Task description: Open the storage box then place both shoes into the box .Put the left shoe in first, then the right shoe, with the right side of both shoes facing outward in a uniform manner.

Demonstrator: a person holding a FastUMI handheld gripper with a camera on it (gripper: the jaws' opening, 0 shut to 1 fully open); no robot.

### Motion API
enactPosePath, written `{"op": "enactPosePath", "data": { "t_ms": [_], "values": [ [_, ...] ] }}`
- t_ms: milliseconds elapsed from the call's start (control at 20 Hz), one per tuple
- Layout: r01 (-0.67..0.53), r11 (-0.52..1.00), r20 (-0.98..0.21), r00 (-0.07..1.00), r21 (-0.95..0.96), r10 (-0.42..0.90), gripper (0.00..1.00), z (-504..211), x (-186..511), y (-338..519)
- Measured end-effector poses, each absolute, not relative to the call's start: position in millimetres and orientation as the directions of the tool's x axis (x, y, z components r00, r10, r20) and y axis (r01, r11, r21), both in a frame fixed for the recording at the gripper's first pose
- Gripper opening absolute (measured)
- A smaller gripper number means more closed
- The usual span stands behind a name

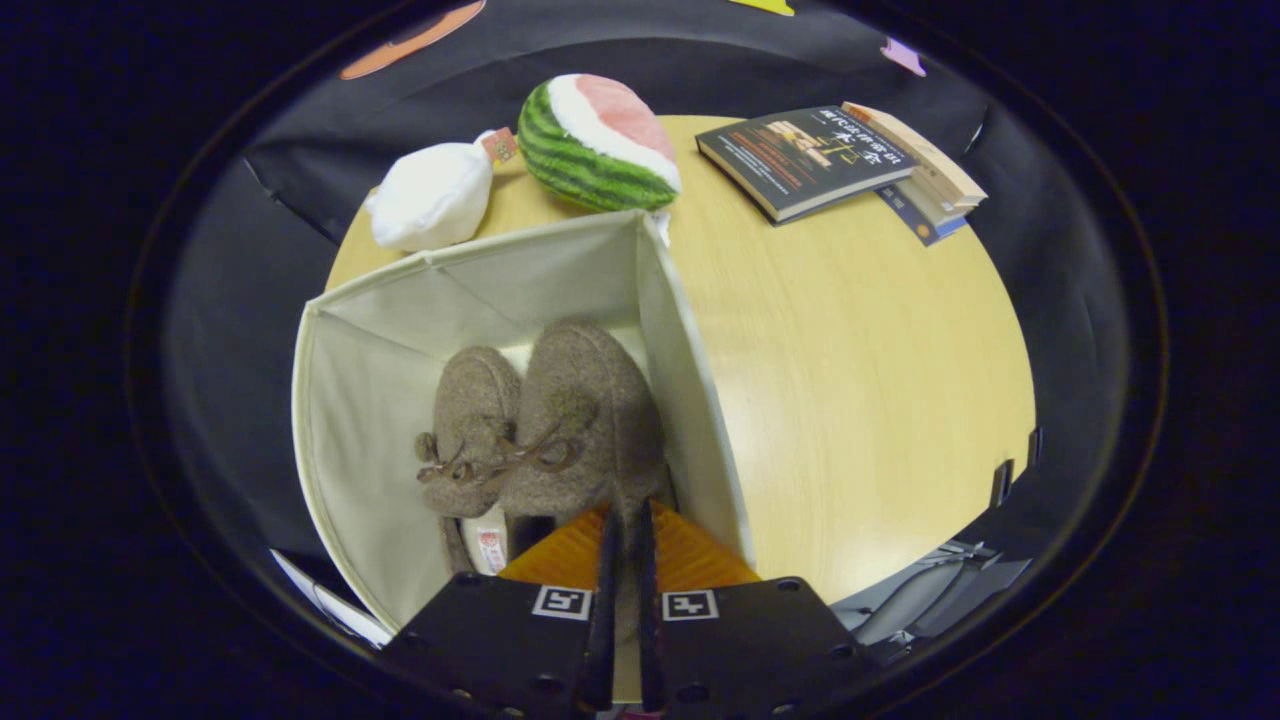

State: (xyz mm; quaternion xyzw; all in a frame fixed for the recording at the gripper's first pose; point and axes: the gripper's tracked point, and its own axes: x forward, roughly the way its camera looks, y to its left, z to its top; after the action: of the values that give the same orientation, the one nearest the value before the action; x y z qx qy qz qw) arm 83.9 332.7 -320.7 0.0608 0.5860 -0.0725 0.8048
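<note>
The cream fabric storage box (680,330) stands open on the round wooden table. Two brown felt shoes with bow laces lie side by side inside it, toes pointing away from me. The left one (470,430) rests lower on the box floor. The right one (590,420) sits higher, close to the box's right wall. My gripper (625,525) hangs over the box's near side, its orange fingers (560,555) nearly together and pinching the heel rim of the right shoe.
Behind the box lie a white plush toy (430,195) and a plush watermelon slice (597,140). A stack of books (840,160) sits at the table's far right. Bare tabletop (860,400) spreads to the right of the box.
</note>
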Motion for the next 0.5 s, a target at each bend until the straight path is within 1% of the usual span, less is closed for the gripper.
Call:
{"op": "enactPosePath", "data": {
  "t_ms": [100,150,200,250,300,350,450,500],
  "values": [
    [0.185,0.982,-0.949,0.314,0.022,-0.038,0.12,-316,83,337],
    [0.176,0.984,-0.948,0.316,0.027,-0.031,0.15,-313,81,340],
    [0.164,0.986,-0.948,0.317,0.024,-0.030,0.18,-309,78,342],
    [0.153,0.988,-0.945,0.325,0.020,-0.031,0.26,-303,74,342],
    [0.142,0.990,-0.941,0.337,0.014,-0.035,0.30,-296,72,340],
    [0.132,0.991,-0.937,0.347,0.011,-0.036,0.37,-289,69,340],
    [0.103,0.994,-0.933,0.361,0.038,-0.001,0.46,-274,59,343],
    [0.086,0.995,-0.927,0.375,0.051,0.015,0.49,-264,55,343]
  ]
}}
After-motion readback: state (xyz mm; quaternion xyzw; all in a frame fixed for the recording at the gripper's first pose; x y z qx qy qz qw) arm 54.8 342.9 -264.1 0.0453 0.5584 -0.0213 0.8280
